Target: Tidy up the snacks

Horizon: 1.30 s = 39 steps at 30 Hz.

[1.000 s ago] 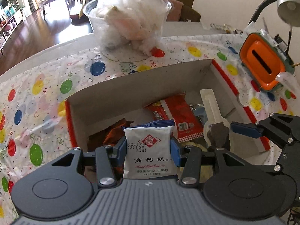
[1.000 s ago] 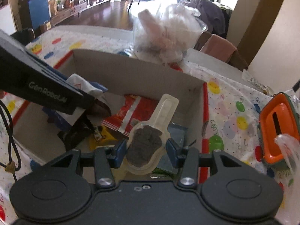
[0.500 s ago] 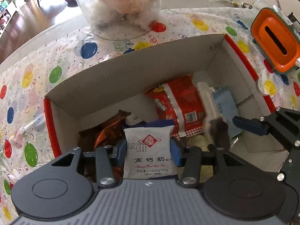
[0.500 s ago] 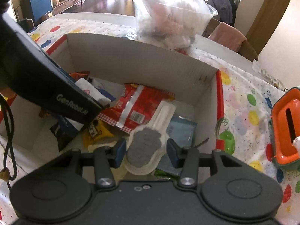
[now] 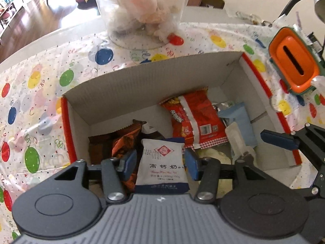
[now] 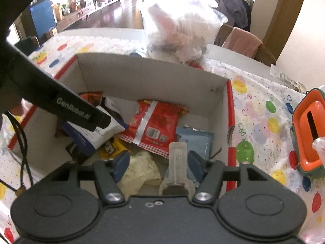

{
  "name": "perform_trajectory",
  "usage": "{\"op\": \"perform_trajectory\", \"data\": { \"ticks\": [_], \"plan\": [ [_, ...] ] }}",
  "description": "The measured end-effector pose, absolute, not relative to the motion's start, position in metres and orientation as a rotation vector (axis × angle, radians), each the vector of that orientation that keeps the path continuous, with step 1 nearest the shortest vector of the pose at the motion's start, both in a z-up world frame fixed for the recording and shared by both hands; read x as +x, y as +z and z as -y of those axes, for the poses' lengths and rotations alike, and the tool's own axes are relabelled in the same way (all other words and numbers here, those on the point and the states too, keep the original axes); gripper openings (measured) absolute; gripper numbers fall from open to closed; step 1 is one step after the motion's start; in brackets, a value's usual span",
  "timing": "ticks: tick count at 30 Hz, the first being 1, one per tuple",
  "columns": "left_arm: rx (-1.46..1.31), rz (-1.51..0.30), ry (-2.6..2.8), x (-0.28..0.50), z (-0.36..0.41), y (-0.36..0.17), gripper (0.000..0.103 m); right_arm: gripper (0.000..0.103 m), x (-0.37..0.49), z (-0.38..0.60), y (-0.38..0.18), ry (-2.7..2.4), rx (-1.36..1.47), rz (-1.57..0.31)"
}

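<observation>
An open cardboard box with red edges stands on the balloon-print tablecloth and holds several snack packs, among them a red bag and a pale blue pack. My left gripper hangs over the box, its jaws apart, with a white milk-snack pouch loose between them. My right gripper is open over the box's right side, and a clear paw-shaped candy pack lies between its fingers. The box and red bag also show in the right wrist view.
A clear plastic tub full of wrapped things stands behind the box. An orange and green tissue holder stands at the right, and a lamp arm rises above it. The table edge runs along the far side.
Both grippers opened over the box. The white pouch slipped lower between the left fingers. The paw-shaped pack dropped down from the right fingers into the box.
</observation>
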<state>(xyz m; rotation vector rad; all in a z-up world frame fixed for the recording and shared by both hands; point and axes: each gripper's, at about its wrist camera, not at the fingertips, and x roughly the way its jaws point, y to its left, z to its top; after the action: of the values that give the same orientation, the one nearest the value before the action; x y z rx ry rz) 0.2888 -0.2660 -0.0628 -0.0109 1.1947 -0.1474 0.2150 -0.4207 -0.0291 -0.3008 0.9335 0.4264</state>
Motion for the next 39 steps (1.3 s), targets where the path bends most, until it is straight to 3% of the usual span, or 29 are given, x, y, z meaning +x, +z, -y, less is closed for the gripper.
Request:
{"op": "perform_trajectory", "data": {
  "ticks": [3, 17, 27, 30, 39],
  "plan": [
    [-0.013, -1.155, -0.152, 0.279, 0.263, -0.053, 0.058, 0.068, 0.21, 0.424, -0.023, 0.422, -0.28, -0.92],
    [-0.041, -0.981, -0.199, 0.227, 0.227, -0.002, 0.067, 0.1, 0.175, 0.426, 0.016, 0.386, -0.081, -0.807],
    [-0.068, -0.857, -0.227, 0.184, 0.2, 0.03, 0.073, 0.103, 0.137, 0.432, 0.044, 0.354, 0.079, -0.674],
    [-0.061, -0.809, -0.224, 0.17, 0.193, 0.038, 0.08, 0.103, 0.128, 0.431, 0.052, 0.355, 0.107, -0.638],
    [-0.031, -0.754, -0.208, 0.14, 0.181, 0.044, 0.084, 0.103, 0.11, 0.424, 0.058, 0.346, 0.147, -0.609]
  ]
}}
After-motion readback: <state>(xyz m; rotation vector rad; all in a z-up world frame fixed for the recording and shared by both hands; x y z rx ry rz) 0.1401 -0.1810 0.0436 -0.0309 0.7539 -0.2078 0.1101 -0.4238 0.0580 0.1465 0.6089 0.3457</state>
